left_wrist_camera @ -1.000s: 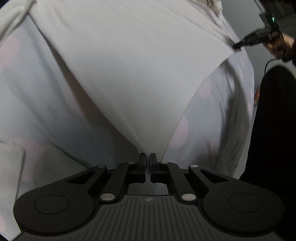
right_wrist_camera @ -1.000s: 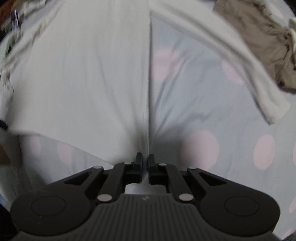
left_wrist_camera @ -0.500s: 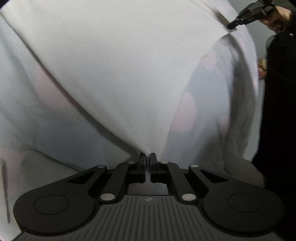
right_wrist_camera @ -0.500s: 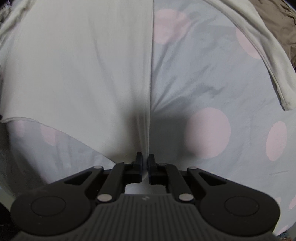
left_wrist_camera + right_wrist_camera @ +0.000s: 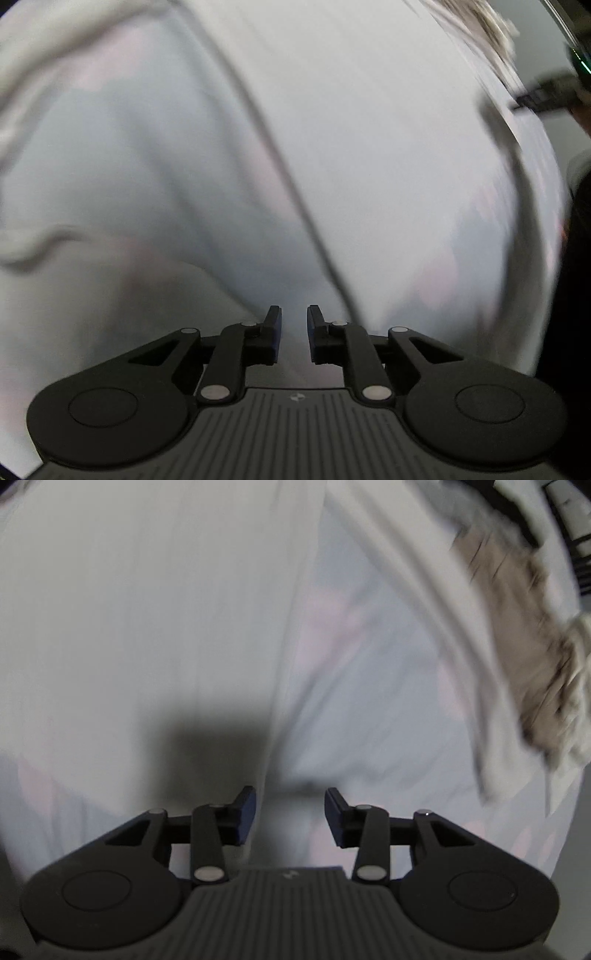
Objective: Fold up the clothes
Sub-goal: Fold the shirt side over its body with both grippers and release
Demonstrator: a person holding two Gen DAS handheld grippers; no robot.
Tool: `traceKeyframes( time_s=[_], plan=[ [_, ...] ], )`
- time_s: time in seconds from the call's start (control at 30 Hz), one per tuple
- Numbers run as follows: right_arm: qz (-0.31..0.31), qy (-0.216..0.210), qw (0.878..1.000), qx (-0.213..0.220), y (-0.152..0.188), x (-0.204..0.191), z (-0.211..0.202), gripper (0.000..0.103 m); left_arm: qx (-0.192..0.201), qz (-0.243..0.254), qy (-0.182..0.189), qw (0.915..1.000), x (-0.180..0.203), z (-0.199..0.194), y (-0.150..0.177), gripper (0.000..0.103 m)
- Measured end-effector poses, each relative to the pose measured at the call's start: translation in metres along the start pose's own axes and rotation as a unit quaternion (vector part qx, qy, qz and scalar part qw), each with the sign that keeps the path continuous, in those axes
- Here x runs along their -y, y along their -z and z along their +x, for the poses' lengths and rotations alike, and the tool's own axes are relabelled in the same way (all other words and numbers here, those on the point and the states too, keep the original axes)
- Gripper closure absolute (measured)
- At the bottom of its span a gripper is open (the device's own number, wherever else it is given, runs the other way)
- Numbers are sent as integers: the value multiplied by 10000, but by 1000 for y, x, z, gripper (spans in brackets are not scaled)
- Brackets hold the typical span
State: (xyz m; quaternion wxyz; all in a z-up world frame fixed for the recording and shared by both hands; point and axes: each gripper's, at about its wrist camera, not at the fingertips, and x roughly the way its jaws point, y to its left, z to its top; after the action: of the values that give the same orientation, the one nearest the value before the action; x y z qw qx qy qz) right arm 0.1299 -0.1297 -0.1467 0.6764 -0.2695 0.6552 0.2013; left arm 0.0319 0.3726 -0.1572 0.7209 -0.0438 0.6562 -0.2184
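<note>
Both jaws parted and empty — left gripper (image 5: 292, 317), right gripper (image 5: 290, 801) — over the pale cream knit garment (image 5: 147, 609) spread on the pink-dotted bedsheet (image 5: 369, 701); between folds, seemingly — regrasp an edge next.

We see a white, smooth, matt cloth garment (image 5: 147, 609) lying over a pale grey cotton-like sheet with pink dots (image 5: 369, 686), also matt. A brown, rougher woven cloth heap (image 5: 524, 657) sits at the right. Both the left gripper (image 5: 293, 334) and the right gripper (image 5: 290, 818) look like matt black plastic with dull metal rivets and ribbed bodies.
</note>
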Motion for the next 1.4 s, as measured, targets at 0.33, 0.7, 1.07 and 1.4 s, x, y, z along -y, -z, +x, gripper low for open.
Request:
traceKeyframes(
  time_s=[0.33, 0.7, 1.07, 1.4],
  plan=[
    [-113, -189, 9943, 1039, -73, -72, -22, 56, 1543, -1365, -947, 9740, -54, -53, 20, 87],
    [-896, -1008, 9699, 2025, -119, -179, -34, 56, 1849, -2164, -1546, 9461, -81, -68, 48, 83],
    [-1836, -1554, 9420, 2341, -147, -280, -52, 55, 1664, -3061, -1252, 9289, -101, -52, 78, 79],
    [-1731, -1722, 9416, 2318, -160, -282, -48, 55, 2287, -3240, -812, 9144, -90, -81, 96, 103]
  ],
)
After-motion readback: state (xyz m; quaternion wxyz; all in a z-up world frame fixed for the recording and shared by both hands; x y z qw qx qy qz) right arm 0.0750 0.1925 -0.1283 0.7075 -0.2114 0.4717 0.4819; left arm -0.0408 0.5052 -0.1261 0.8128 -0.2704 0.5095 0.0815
